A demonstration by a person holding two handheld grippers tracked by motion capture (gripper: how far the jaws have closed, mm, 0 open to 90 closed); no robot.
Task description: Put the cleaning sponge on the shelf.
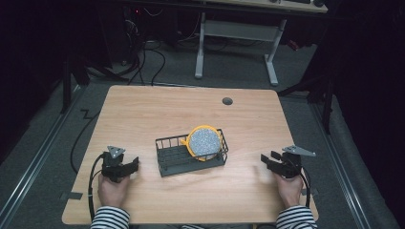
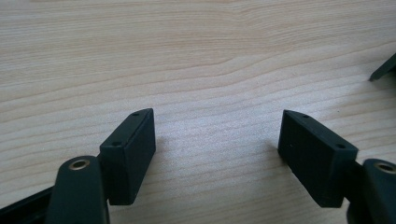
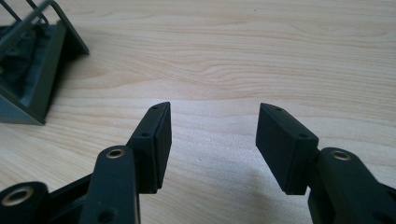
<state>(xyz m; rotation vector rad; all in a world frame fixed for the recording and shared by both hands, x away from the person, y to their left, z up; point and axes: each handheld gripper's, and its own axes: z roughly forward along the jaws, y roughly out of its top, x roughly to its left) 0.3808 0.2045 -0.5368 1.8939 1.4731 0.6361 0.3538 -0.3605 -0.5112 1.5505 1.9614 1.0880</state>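
Observation:
A dark wire basket (image 1: 168, 143) sits at the middle of the wooden table (image 1: 143, 114). A round speckled grey disc with a yellow rim (image 1: 204, 141) leans tilted in the basket's right half. My left gripper (image 1: 134, 163) rests on the table left of the basket, open, with bare wood between its jaws (image 2: 217, 121). My right gripper (image 1: 270, 158) rests to the right of the basket, open and holding nothing (image 3: 212, 116). A corner of the basket (image 3: 32, 70) shows at the upper left of the right gripper view.
A small round grommet hole (image 1: 227, 101) lies near the table's far edge. Beyond the table stands a white desk frame (image 1: 236, 43), with cables (image 1: 143, 62) on the floor. A dark corner of the basket (image 2: 385, 67) enters the left gripper view at its right edge.

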